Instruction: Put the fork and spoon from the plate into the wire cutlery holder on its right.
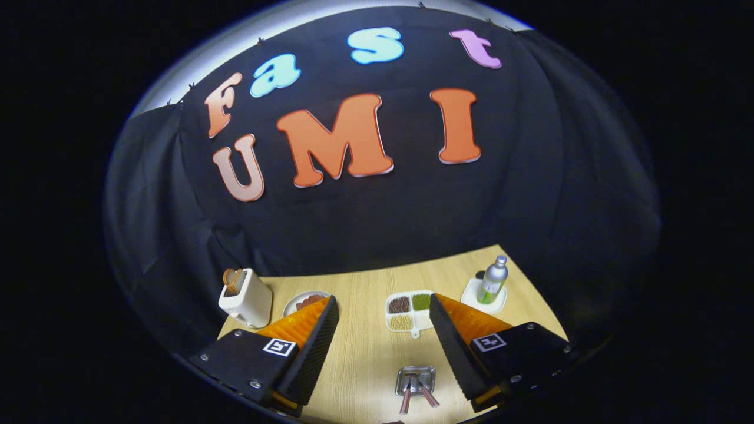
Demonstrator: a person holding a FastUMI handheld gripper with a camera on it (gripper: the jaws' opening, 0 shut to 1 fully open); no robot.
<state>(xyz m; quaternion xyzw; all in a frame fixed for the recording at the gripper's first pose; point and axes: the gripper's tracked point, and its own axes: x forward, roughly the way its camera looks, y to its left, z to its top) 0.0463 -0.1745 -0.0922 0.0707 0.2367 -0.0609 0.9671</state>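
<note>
The wooden table (365, 353) spreads beneath the gripper (384, 309), whose 2 fingers stand spread wide, holding nothing. Beyond the left finger sit a white toaster (247, 300) and a plate (297, 301). A divided tray (407, 312) and a bottle (493, 280) lie further right. Between the fingers, near their bases, the wire cutlery holder (416, 380) carries 2 handles (417, 396).

wooden table (365, 353), toaster (246, 299), sectioned tray (409, 311), bottle (492, 280)
</note>
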